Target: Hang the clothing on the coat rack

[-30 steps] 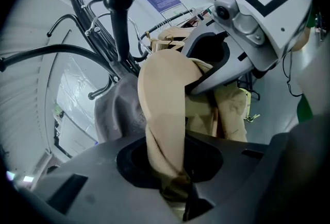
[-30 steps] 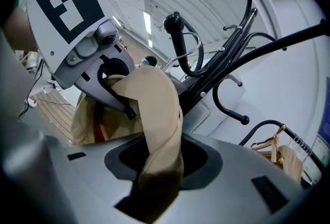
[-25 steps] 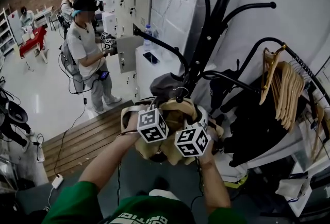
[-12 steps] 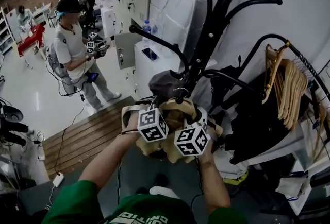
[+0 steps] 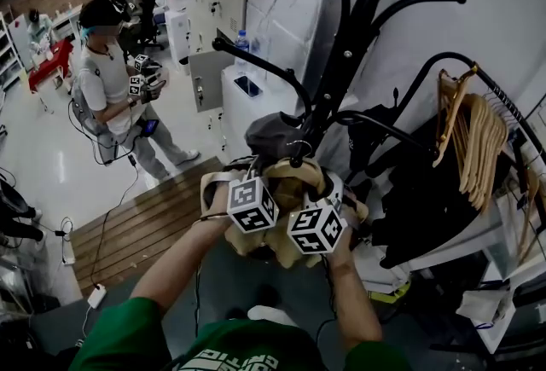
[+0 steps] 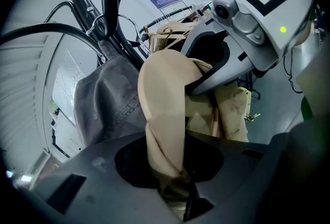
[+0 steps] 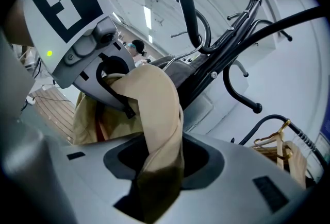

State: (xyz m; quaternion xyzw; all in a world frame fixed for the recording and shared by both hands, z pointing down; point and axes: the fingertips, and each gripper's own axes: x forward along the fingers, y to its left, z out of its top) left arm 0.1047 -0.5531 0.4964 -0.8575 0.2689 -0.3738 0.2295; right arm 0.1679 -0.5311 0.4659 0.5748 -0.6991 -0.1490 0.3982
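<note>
A beige garment is bunched low against the black coat rack, and both grippers hold it. My left gripper is shut on a twisted fold of the garment. Its jaws have just eased open a little, with the cloth still between them. My right gripper, close beside it, is shut on another fold and has eased open the same way. A grey garment hangs on a lower rack arm just behind the beige one. The fingertips of both grippers are buried in cloth.
At the right, a clothes rail carries wooden hangers and dark clothes. White cabinets stand behind the rack. A person with grippers stands at the back left. A wooden platform lies at the lower left.
Both grippers and the beige garment have stayed where they were. The person in the background has stepped to the left.
</note>
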